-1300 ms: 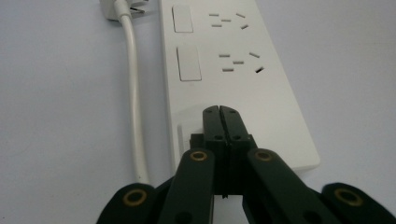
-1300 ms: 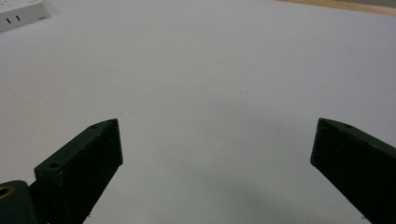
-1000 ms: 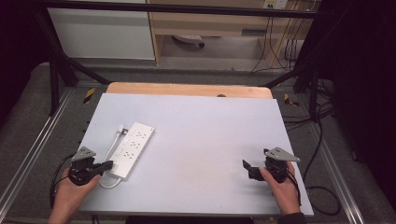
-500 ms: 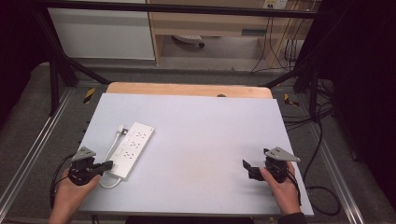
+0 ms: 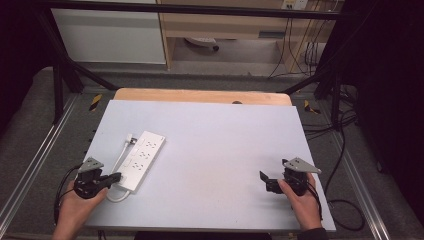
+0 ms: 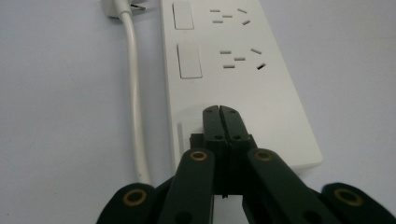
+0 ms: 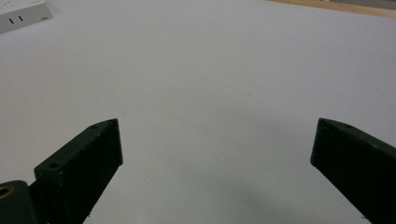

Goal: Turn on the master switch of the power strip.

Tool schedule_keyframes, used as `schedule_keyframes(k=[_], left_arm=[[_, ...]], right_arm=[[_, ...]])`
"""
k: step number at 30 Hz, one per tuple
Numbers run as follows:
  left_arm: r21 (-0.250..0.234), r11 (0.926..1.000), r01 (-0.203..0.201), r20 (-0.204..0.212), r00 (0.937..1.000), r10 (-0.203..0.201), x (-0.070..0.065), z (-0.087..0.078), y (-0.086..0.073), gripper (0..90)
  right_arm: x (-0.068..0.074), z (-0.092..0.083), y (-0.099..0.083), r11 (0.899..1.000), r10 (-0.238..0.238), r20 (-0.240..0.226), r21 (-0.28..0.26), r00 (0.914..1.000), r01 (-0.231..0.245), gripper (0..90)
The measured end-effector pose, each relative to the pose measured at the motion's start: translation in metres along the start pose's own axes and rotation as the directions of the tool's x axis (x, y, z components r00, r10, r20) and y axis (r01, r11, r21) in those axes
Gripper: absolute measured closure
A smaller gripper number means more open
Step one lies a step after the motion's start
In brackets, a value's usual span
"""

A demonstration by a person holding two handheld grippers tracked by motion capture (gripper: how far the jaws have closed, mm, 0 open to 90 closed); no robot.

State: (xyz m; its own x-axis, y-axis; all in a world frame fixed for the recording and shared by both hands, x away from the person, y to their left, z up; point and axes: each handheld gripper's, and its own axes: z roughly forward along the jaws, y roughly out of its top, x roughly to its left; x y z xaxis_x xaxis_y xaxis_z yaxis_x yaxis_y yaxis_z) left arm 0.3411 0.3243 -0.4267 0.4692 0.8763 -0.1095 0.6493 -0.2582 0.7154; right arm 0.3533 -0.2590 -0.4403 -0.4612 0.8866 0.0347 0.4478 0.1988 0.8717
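White power strip — no legible writing — under closed left hand-held gripper.

power strip: smooth white plastic, slight sheen | worktop: matt pale sheet, wooden far edge | fingers: matt black plastic

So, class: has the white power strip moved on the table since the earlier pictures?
No. In the high view the power strip lies at the same angle and the same stretch from the table's wooden far edge, with the left gripper at its near end.
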Motion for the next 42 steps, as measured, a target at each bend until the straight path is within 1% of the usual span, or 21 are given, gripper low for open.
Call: schedule_keyframes(k=[5, 11, 19, 24, 25, 26, 40, 42], left_arm=[[-0.007, 0.9999, 0.015, 0.01, 0.9998, -0.015, 0.0012, 0.0001, -0.0007, 90.0], [-0.009, 0.9998, 0.019, 0.014, 0.9997, -0.019, 0.0018, 0.0, -0.001, 90.0], [-0.016, 0.9997, 0.018, 0.011, 0.9998, -0.018, 0.0015, -0.0001, -0.0016, 90.0], [-0.034, 0.9993, 0.019, 0.012, 0.9998, -0.018, 0.0018, -0.0006, -0.004, 90.0], [-0.044, 0.9989, 0.018, 0.007, 0.9998, -0.018, 0.0012, -0.0011, -0.0041, 90.0], [-0.046, 0.9987, 0.023, 0.008, 0.9997, -0.023, 0.001, -0.0022, -0.0037, 90.0], [-0.052, 0.9984, 0.024, 0.01, 0.9997, -0.024, 0.0005, -0.0019, -0.0043, 90.0], [-0.053, 0.9984, 0.019, 0.008, 0.9998, -0.018, 0.0004, -0.0017, -0.0042, 90.0]], right_arm=[[0.0003, -0.0001, 0.0, 1.0, 0.0, -0.001, 0.0, 1.0, 0.0, 2.7], [0.0003, -0.0003, 0.0002, 1.0, 0.001, -0.003, 0.0, 1.0, -0.001, 2.6], [0.0, -0.0003, 0.0002, 1.0, 0.002, -0.004, -0.001, 1.0, -0.002, 2.6], [0.0, -0.0006, 0.0004, 1.0, 0.003, -0.002, -0.003, 1.0, -0.003, 2.6], [-0.0003, -0.0006, 0.0003, 1.0, 0.002, -0.002, -0.004, 1.0, -0.002, 2.6], [-0.0003, -0.0007, 0.0004, 1.0, 0.003, -0.002, -0.004, 1.0, -0.003, 2.6], [-0.0001, -0.0012, 0.0006, 1.0, 0.007, -0.004, -0.005, 1.0, -0.007, 2.6], [0.0, -0.0012, 0.0007, 1.0, 0.007, -0.004, -0.005, 1.0, -0.007, 2.6]])
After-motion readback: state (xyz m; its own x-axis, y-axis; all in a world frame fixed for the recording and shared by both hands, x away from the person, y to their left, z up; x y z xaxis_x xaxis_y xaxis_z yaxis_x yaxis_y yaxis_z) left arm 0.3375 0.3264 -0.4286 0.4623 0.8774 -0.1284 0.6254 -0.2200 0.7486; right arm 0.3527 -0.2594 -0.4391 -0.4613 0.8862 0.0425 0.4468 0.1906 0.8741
